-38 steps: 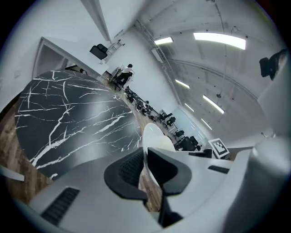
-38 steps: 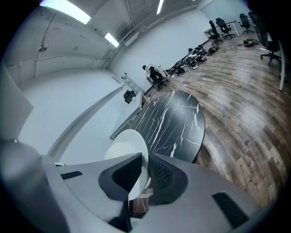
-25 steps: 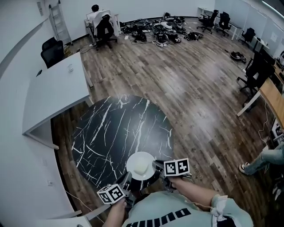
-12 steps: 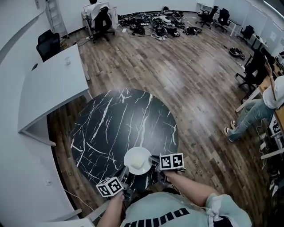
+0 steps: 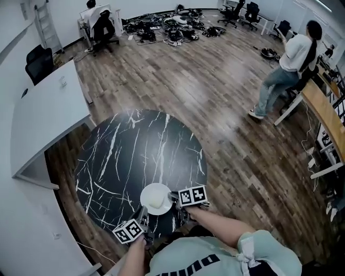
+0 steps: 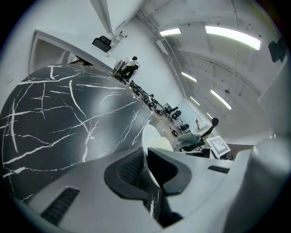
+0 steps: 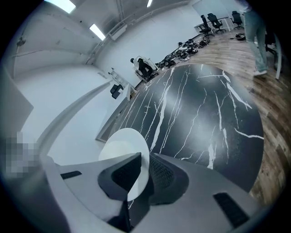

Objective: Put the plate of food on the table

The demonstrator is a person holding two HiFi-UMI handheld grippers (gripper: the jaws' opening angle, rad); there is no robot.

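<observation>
round black table (image 5: 124,156), veined white like marble: over its near edge the smooth white plate (image 5: 146,193) of pale food (image 5: 156,201) was pinched at its thin rim by left gripper (image 5: 142,215) and right gripper (image 5: 173,197).

wood plank floor (image 5: 215,102) all round. at left, a long white desk (image 5: 46,116), with a black office chair (image 5: 39,62) just behind it and a ladder (image 5: 46,24) against the wall beyond. at the far end, a seated person (image 5: 92,11) at a desk, beside a heap of dark cables and gear (image 5: 161,29). black chairs (image 5: 243,12) in the far right corner. at right, a standing person (image 5: 284,62) leaning at a wooden desk (image 5: 323,113). overhead, strip lights (image 6: 232,36).
</observation>
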